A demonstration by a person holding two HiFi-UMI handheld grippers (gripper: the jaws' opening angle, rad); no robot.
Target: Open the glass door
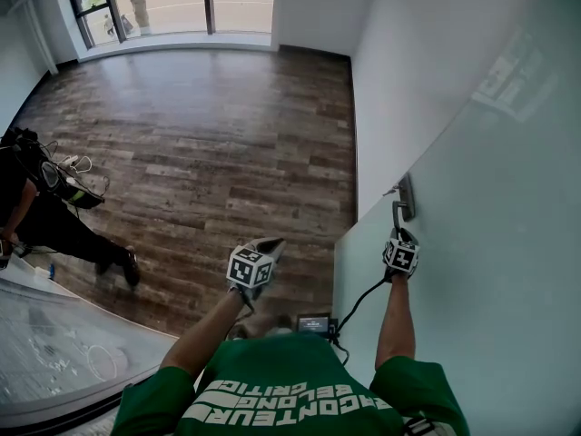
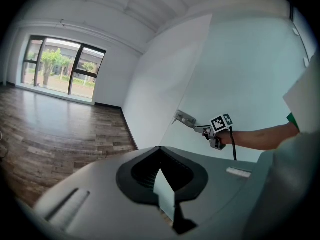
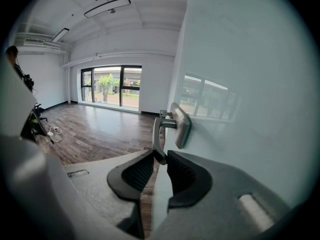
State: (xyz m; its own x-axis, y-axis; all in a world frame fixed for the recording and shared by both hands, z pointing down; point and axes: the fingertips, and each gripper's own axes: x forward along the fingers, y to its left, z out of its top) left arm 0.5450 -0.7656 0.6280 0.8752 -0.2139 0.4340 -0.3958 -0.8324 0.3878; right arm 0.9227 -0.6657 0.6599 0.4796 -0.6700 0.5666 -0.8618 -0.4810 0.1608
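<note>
Right gripper [image 3: 160,157] pinches the door handle [image 3: 157,133] on the glass door [image 3: 240,84]; left gripper [image 2: 160,150] pressed together, empty.

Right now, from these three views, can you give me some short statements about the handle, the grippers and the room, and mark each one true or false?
1. The right gripper has the door handle between its jaws. True.
2. The left gripper also grips the handle. False: it is held away from the glass door, with its jaws together on nothing.
3. The handle's lever points upward. False: in the right gripper view it hangs down toward the jaws.
4. The floor shows wood planks. True.
5. The room has no window. False: a large window is on the far wall.
</note>
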